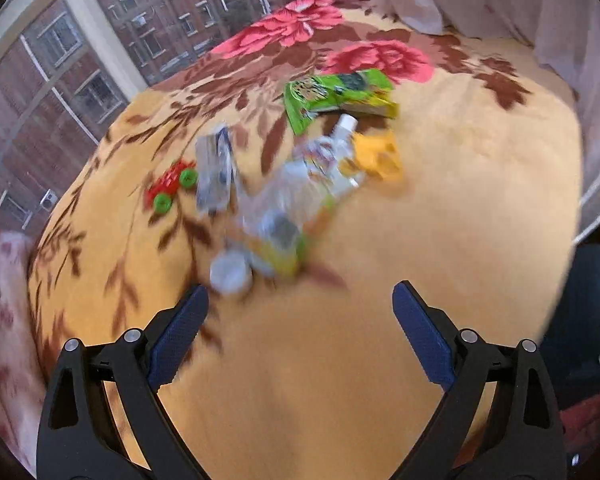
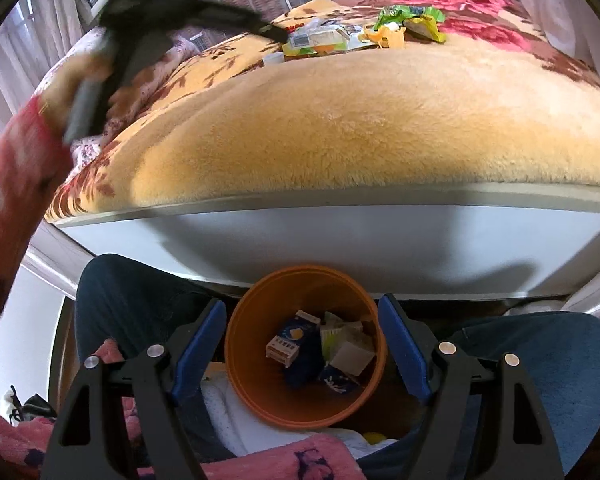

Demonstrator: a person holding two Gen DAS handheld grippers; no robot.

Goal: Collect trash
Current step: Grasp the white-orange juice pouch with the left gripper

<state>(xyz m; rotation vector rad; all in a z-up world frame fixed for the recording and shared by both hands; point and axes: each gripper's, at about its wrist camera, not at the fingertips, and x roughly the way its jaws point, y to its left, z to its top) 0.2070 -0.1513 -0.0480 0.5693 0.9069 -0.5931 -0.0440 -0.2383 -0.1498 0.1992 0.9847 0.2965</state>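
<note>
Left wrist view gives us the left claw with its blue-padded jaws spread wide and nothing between them, held above a bed covered by a yellow floral blanket. The trash lies in a loose cluster around the middle of the bed, reaching toward the far edge, and motion blur smears most of it. We make out a bright green snack wrapper at the far end of the cluster, crumpled and glossy, and just beside it a yellow crumpled wrapper. Touching these is a clear plastic bottle with a white cap, lying on its side. Toward the near edge sits a small white cup, close to the left jaw tip, though we cannot tell whether they touch. A grey-and-blue flat packet lies on the window side of the cluster, and next to it a red toy car with green wheels.

In the right wrist view, the right claw is also spread open and holds nothing; it hangs over an orange bin that stands on the floor below the near edge of the bed, between the person's knees. Inside the bin we see a dark blue carton and some pale crumpled packets
</note>
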